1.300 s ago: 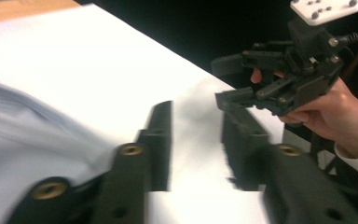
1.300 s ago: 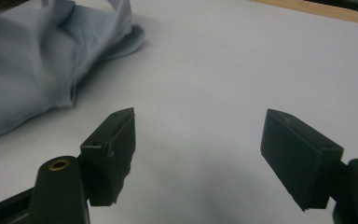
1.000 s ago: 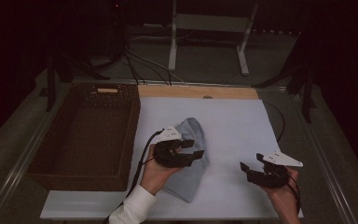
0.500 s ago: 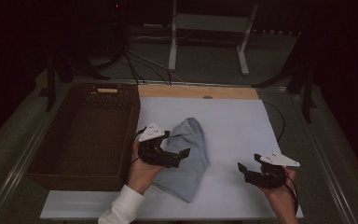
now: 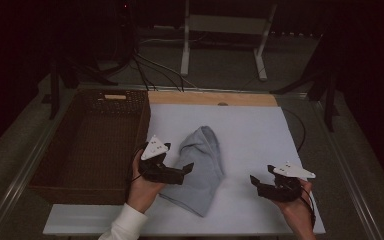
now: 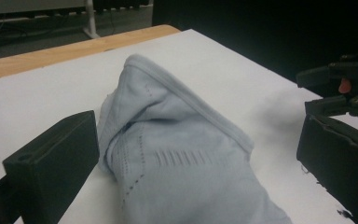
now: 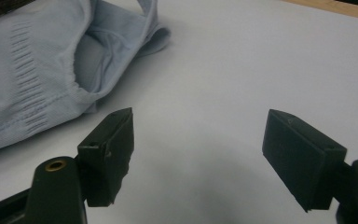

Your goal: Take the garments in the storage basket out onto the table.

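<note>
White table [image 5: 260, 130]: blue garment [image 5: 200, 167] between spread left claw [image 5: 184, 170] jaws, released.

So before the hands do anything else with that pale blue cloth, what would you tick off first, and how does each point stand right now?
1. Left gripper open: ok. Its fingers have just been opening, and the pale blue cloth lies between them unpinched.
2. Right gripper open and holding nothing: ok.
3. Cloth lying fully on the white table top: ok.
4. Cloth folded neatly: not ok, it is bunched and humped.
5. Wicker basket at the table's left ready to take it: ok, its inside looks empty.
6. Anything hidden beneath the cloth: cannot tell.
</note>
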